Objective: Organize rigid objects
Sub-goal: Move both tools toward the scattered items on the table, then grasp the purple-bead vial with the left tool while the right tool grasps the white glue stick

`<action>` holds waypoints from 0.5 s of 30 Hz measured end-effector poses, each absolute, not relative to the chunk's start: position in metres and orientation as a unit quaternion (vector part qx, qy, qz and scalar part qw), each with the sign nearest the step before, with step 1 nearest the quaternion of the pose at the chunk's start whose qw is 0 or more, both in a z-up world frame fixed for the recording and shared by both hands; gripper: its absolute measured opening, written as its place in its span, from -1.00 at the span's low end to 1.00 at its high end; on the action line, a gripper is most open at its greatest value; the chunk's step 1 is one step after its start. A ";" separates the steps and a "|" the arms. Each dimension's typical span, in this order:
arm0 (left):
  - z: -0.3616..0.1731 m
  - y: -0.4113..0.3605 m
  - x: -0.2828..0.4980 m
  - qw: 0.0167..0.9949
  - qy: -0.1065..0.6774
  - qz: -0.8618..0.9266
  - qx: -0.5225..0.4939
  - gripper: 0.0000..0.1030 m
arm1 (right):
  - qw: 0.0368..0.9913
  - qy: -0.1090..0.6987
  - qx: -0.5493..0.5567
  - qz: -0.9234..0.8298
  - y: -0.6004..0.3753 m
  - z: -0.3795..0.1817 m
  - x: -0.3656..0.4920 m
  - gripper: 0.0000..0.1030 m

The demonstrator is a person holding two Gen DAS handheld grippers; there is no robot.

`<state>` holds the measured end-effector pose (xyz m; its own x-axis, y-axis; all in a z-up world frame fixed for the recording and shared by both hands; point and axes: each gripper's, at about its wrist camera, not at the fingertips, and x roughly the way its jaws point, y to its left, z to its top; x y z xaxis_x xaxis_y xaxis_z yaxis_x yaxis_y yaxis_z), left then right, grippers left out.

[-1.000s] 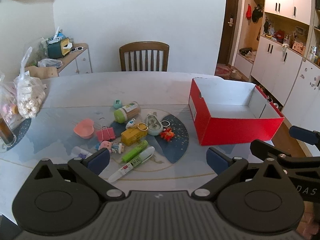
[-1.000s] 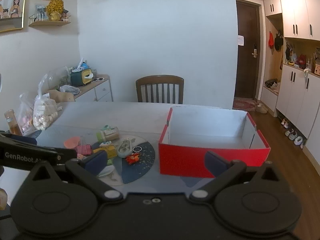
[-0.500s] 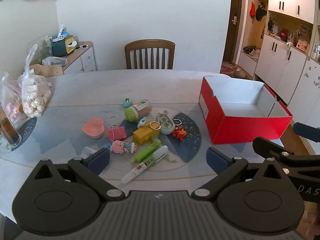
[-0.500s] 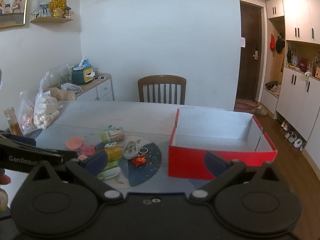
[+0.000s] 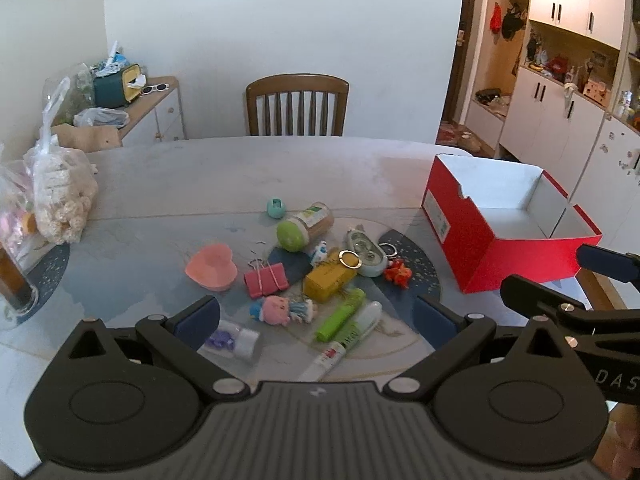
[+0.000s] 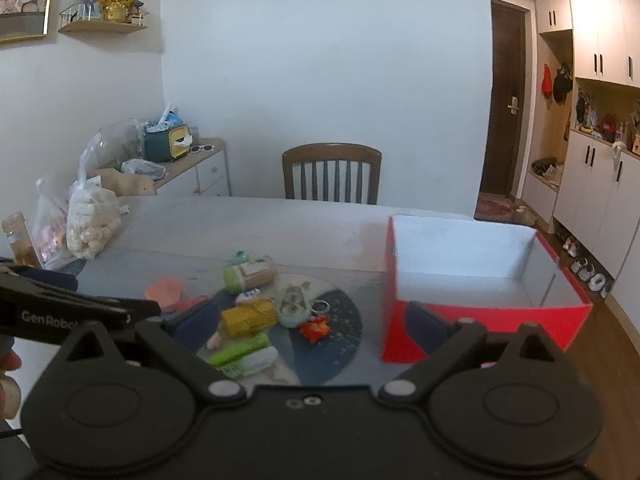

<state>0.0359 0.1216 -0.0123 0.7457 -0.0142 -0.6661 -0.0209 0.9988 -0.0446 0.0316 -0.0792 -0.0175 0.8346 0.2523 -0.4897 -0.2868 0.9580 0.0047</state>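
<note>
Both jaws released, holding nothing: left gripper [image 5: 316, 320] over near edge of clutter, right gripper [image 6: 304, 326] beside it. Doll [image 5: 280, 309] nearest; box [image 5: 508, 236] far right. Take one item cleanly.

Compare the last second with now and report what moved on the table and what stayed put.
Only the tongs moved. The left tongs came closer to the clutter, the doll now between their open fingers. The right tongs swung left, towards the pile. Nothing was grasped or released. The pile, including the yellow box, and the red box lie as before.
</note>
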 end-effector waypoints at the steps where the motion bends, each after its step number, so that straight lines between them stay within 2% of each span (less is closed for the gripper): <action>1: -0.015 0.128 0.039 0.934 0.356 -0.001 -0.025 1.00 | 0.956 0.255 -0.037 0.140 -0.072 -0.019 0.035 0.86; 7: -0.034 0.159 0.053 0.938 0.347 -0.017 -0.003 1.00 | 0.945 0.295 -0.026 0.135 -0.043 -0.035 0.055 0.61; 15: -0.080 0.195 0.068 0.927 0.374 -0.035 0.001 0.97 | 0.929 0.352 -0.021 0.112 -0.012 -0.069 0.075 0.49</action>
<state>0.0676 0.1948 -0.0798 0.7180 -0.0645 -0.6930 0.0654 0.9975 -0.0252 0.0746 -0.0124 -0.0686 0.7268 0.1940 -0.6589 -0.2229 0.9740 0.0408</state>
